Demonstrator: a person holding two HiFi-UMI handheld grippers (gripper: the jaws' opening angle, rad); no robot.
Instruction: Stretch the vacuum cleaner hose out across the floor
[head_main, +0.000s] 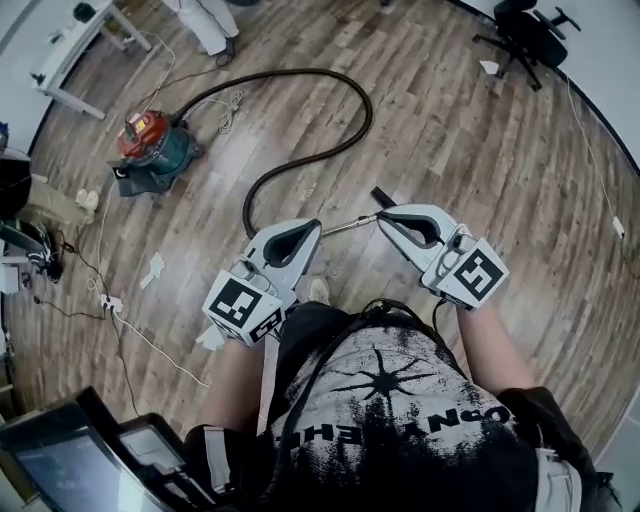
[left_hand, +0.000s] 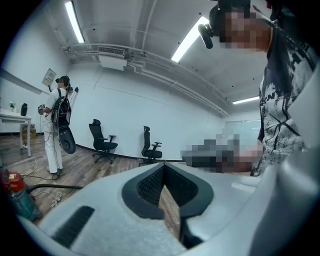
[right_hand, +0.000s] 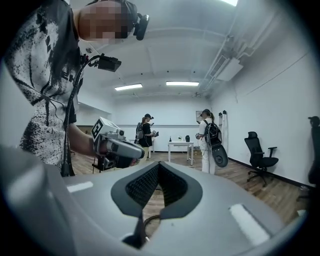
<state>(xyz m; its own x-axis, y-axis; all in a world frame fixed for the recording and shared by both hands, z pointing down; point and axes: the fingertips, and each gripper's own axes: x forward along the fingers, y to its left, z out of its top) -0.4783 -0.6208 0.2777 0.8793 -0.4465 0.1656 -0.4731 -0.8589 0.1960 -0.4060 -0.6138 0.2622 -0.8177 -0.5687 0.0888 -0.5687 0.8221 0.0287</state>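
Both clenched empty, my left gripper (head_main: 312, 226) and right gripper (head_main: 383, 216) flank the wand (head_main: 350, 226) lying crosswise on the floor (head_main: 480, 150); the hose (head_main: 310, 70) loops away ahead.

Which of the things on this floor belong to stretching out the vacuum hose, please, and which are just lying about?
Job: vacuum cleaner, hose, metal wand.
Lying about: office chair, power strip, paper scraps.
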